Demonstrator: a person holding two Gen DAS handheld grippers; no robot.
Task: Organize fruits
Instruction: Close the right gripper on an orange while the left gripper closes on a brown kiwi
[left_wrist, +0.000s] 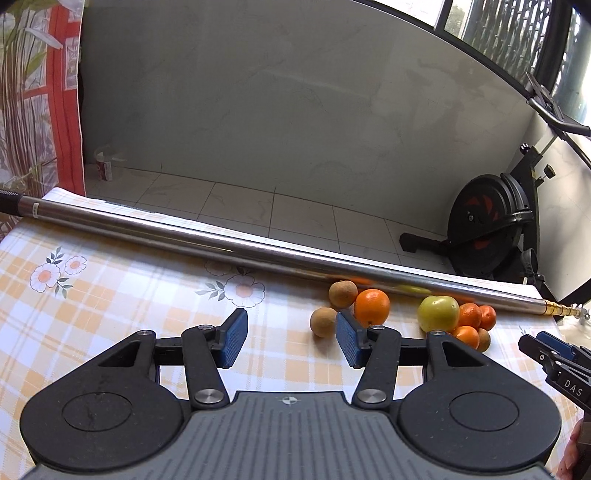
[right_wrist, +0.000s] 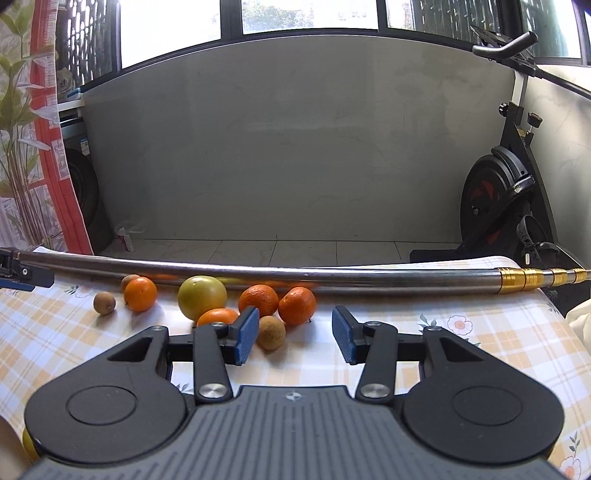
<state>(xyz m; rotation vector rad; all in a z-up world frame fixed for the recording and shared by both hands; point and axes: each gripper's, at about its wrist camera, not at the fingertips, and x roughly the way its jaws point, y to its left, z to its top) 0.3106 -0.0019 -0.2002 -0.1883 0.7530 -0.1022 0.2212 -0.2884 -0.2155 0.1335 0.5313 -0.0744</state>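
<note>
Bright window daylight, sharp focus, glare on the pole, fisheye-bent edges.

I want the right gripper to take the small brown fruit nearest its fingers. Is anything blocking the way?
Nothing visible does. The brown fruit lies just beyond the open right gripper, beside its left finger; only bare tablecloth lies between.

Fruits clustered on table; metal pole lies behind them; exercise bike beyond.

long steel pole lying along far edge of table, gold telescoping end at right. checkered floral tablecloth. exercise bike on floor past right corner, red patterned curtain far left.
</note>
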